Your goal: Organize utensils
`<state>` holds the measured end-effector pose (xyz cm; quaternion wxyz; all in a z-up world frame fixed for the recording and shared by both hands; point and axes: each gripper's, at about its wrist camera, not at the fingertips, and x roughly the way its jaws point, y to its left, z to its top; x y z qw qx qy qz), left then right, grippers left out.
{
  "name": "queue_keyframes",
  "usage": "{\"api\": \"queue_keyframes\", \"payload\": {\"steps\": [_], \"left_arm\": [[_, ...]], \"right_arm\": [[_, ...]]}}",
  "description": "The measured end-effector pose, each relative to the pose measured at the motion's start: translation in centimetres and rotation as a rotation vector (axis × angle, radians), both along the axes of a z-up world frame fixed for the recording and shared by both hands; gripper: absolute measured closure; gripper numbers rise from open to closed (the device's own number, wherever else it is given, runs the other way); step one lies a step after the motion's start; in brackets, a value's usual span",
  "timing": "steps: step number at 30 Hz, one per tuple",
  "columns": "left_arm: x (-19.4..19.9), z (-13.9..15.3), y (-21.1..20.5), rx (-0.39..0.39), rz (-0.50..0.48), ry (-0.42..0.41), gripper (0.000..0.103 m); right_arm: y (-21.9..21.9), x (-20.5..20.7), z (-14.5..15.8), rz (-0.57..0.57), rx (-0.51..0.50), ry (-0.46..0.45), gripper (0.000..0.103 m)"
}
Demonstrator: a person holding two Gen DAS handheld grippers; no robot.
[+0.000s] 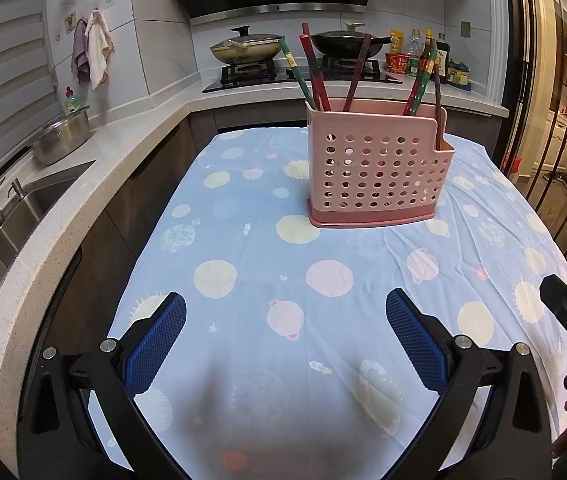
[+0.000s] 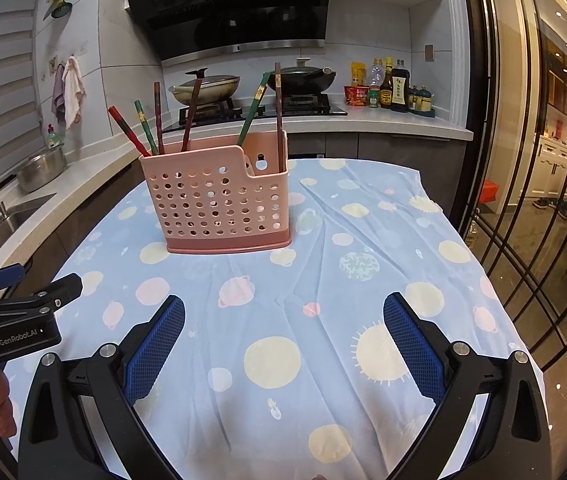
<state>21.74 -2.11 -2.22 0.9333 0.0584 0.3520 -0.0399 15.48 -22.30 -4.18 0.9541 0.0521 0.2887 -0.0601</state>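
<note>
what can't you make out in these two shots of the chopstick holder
- Lower ends of the chopsticks: hidden inside the pink holder in both wrist views.
- Labels on the bottles by the stove: too small to read.
- The other gripper's pads: cut off at the frame edge in each view.
- Left gripper and right gripper: both open, empty.

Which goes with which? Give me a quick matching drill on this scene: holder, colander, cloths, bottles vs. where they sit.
Things:
1. pink perforated plastic utensil holder
2. round steel colander
3. purple and white cloths
4. group of sauce bottles

Places:
A. hanging on the tiled wall
B. on the counter right of the stove
C. standing on the blue planet-print tablecloth
D. on the counter beside the sink

Pairs: 1-C, 2-D, 3-A, 4-B
</note>
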Motion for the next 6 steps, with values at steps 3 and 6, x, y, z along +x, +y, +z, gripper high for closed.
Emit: {"api": "queue_keyframes", "payload": {"steps": [3, 6], "left_arm": [[0.00, 0.14, 0.10, -0.006, 0.002, -0.005, 0.007], [0.06, 0.20, 0.24, -0.009, 0.001, -0.008, 0.007]], "right_arm": [[-0.11, 0.16, -0.04, 0.008, 0.007, 0.008, 0.007], [-0.19, 0.18, -0.29, 0.006, 0.001, 0.007, 0.007]]}}
